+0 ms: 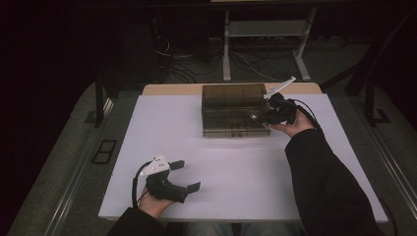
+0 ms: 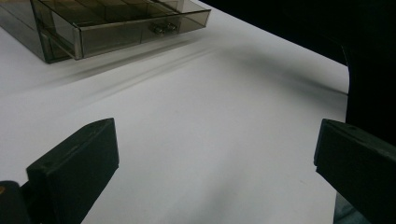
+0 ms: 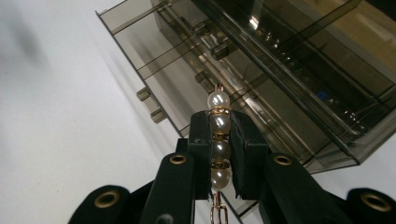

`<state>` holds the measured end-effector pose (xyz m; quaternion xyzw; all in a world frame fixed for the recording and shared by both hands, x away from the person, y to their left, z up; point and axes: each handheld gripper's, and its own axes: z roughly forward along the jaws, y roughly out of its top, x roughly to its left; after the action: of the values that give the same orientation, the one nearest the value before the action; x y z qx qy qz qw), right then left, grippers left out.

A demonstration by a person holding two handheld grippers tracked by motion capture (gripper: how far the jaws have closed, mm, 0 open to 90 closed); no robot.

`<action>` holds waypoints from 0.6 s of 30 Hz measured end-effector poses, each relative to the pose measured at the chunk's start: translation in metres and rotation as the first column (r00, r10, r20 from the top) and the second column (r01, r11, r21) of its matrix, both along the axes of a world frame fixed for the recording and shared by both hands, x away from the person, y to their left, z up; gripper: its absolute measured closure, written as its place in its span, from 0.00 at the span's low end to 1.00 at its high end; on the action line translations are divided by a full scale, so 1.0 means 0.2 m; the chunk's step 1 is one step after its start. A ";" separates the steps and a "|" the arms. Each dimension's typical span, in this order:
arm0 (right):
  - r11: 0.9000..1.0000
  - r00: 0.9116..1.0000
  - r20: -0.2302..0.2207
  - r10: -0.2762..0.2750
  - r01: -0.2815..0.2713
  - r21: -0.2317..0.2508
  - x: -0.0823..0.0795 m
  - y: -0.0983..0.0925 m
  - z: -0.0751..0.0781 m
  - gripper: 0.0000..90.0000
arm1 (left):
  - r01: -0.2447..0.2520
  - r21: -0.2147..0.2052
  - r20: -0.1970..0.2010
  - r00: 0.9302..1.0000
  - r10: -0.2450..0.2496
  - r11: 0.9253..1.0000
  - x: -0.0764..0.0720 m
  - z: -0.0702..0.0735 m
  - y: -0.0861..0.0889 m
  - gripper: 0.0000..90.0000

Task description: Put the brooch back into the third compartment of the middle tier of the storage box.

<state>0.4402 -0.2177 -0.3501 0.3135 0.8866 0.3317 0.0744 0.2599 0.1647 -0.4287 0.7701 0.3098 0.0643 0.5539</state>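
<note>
Right hand-held gripper is clenched on a string of pearl beads with gold spacers, held upright between its pads, just in front of the smoked clear drawer box at that box's right front corner. The box stands at the far side of the white worktop. Left hand-held gripper rests released, jaws wide apart, well short of the box.
</note>
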 end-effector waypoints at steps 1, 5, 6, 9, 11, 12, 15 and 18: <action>1.000 1.000 0.000 -0.004 0.004 0.002 0.00 0.00 0.00 0.87 | 0.001 0.000 0.000 1.000 -0.001 1.000 0.00 0.00 0.00 0.00; 1.000 1.000 -0.003 -0.011 0.011 0.001 0.03 -0.01 -0.02 0.87 | 0.003 0.001 -0.002 1.000 -0.003 1.000 0.00 0.00 0.00 0.00; 1.000 1.000 -0.004 -0.014 0.014 0.000 0.03 -0.01 -0.03 0.87 | 0.002 0.001 -0.001 1.000 -0.002 1.000 0.00 0.00 0.00 0.00; 1.000 1.000 0.002 -0.015 0.015 -0.004 0.04 -0.01 -0.04 0.87 | 0.003 0.000 0.000 1.000 -0.003 1.000 0.00 0.00 0.00 0.00; 1.000 1.000 0.000 -0.017 0.017 -0.007 0.05 -0.01 -0.05 0.87 | 0.003 0.000 -0.002 1.000 -0.003 1.000 0.00 0.00 0.00 0.00; 1.000 1.000 0.000 -0.022 0.022 -0.005 0.06 -0.01 -0.06 0.87 | 0.003 0.001 -0.002 1.000 -0.003 1.000 0.00 0.00 0.00 0.00; 1.000 1.000 0.001 -0.023 0.023 -0.005 0.07 -0.02 -0.07 0.87 | 0.003 0.000 0.000 1.000 -0.003 1.000 0.00 0.00 0.00 0.00; 1.000 1.000 -0.004 -0.020 0.020 -0.008 0.08 -0.02 -0.08 0.87 | 0.002 0.000 0.000 1.000 -0.002 1.000 0.00 0.00 0.00 0.00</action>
<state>0.4565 -0.2212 -0.3667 0.3225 0.8849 0.3270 0.0772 0.2599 0.1647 -0.4286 0.7705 0.3092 0.0638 0.5538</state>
